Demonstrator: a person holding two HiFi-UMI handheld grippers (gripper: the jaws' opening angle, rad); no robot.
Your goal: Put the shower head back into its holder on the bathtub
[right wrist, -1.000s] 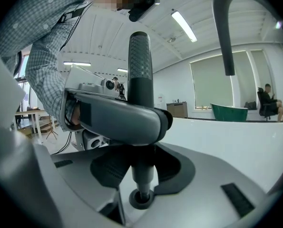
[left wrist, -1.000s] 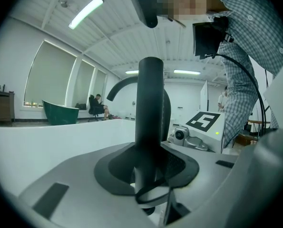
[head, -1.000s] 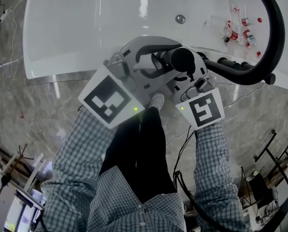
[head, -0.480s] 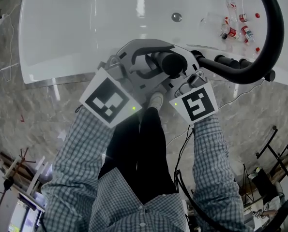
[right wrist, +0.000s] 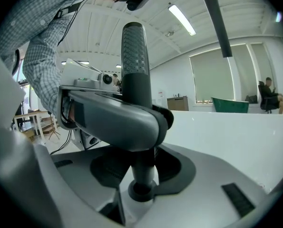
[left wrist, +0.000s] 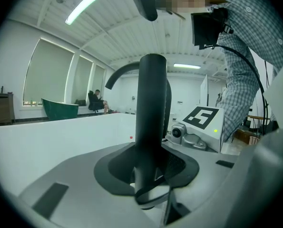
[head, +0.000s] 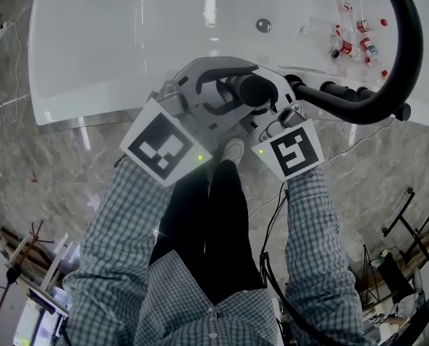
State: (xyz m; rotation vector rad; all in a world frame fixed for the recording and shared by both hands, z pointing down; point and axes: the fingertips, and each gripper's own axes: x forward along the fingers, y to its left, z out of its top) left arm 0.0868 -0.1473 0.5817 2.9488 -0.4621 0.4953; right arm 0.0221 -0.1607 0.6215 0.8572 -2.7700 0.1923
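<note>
- Person, standing on the marbled floor [head: 41,171] outside the bathtub [head: 113,56]: checked sleeves, dark trousers, one shoe [head: 233,148] just short of the tub's near rim.
- Left gripper [head: 220,96], over the tub's near rim: jaws closed onto the black shower head [head: 251,90], whose handle stands upright between the pads.
- Right gripper [head: 273,108], just beside the left one over the same rim: jaws pinch the same handle, with a jaw of the left gripper crossing in front of it. The textured end of the shower head rises above both.
- Shower head: gripped by both grippers above the tub's near rim. Whether it touches a holder cannot be told.
- Hose [head: 409,42]: black, arcing over the tub's right end.
- Drain [head: 263,25]: on the tub floor, beyond the grippers.
- Small bottles [head: 351,38]: red-capped, lying inside the tub near its right end.
</note>
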